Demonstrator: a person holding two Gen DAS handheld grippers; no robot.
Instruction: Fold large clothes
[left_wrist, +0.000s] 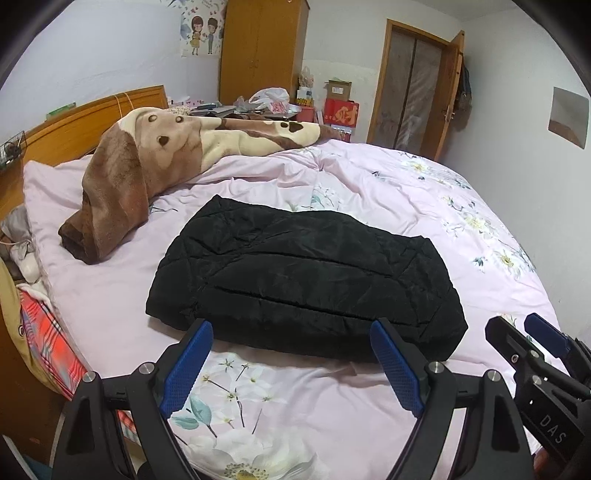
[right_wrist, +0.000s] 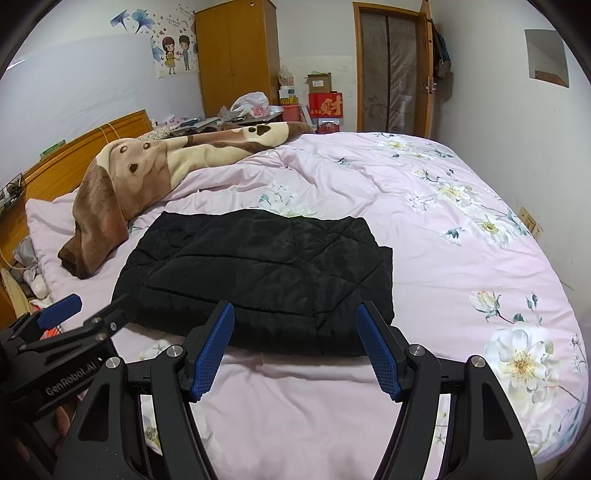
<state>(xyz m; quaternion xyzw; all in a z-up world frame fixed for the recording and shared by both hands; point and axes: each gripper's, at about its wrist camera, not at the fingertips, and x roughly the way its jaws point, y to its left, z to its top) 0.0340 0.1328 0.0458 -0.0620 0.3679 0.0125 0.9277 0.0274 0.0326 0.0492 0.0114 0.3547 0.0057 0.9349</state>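
Observation:
A black quilted jacket (left_wrist: 306, 273) lies folded into a flat rectangle on the pink floral bedspread (left_wrist: 332, 413); the right wrist view shows the same jacket (right_wrist: 258, 273). My left gripper (left_wrist: 291, 328) hovers open just in front of its near edge, with nothing between the blue pads (left_wrist: 184, 369). My right gripper (right_wrist: 295, 314) is also open and empty, at the near edge of the jacket toward its right half. Each view catches the other tool: the right gripper (left_wrist: 517, 325) at the lower right, the left gripper (right_wrist: 99, 306) at the lower left.
A brown and cream plush blanket (left_wrist: 147, 166) is heaped at the far left by the pillow (left_wrist: 48, 192) and wooden headboard (left_wrist: 85, 118). Clutter and a wardrobe (left_wrist: 258, 48) stand behind the bed. A door (right_wrist: 391, 66) is at the back right. Clothes lie beside the bed's left edge (left_wrist: 40, 321).

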